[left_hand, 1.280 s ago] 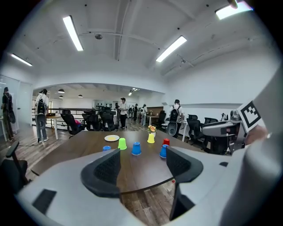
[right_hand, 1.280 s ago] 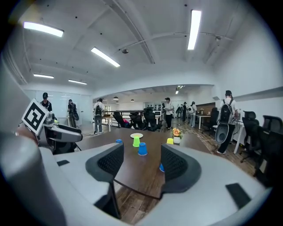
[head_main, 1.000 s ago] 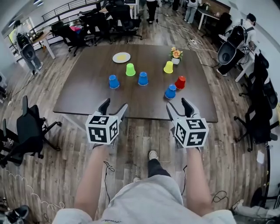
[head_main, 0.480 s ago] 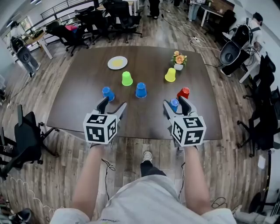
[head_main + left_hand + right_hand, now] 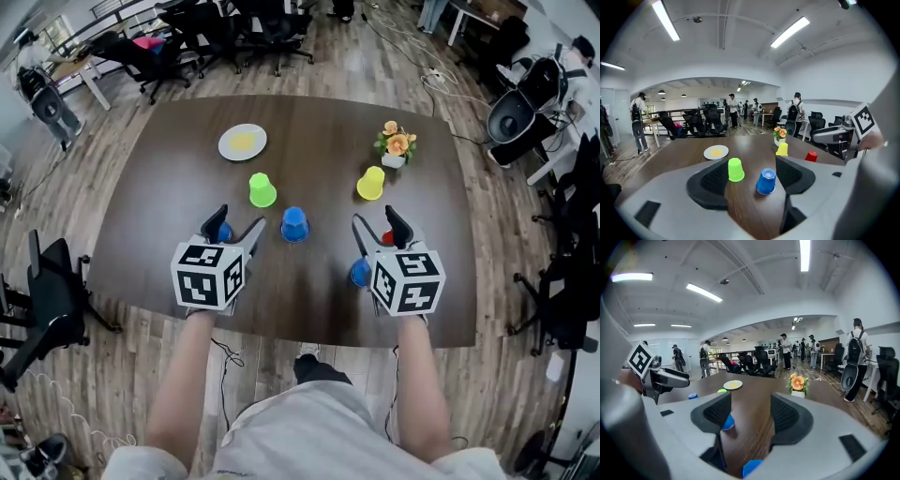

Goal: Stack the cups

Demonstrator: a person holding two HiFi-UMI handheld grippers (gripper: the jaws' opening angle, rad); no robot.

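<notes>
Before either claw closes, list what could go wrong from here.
1. The open right claw hangs over the red cup and a blue cup set close together; lowering may knock one over.
2. The open left claw has another blue cup right at its finger, easily tipped.
3. The yellow cup stands near the flower pot; reaching there might bump it.

Green cup (image 5: 262, 190) nr blue cup (image 5: 294, 225), mid-tbl (image 5: 169, 178)
</notes>
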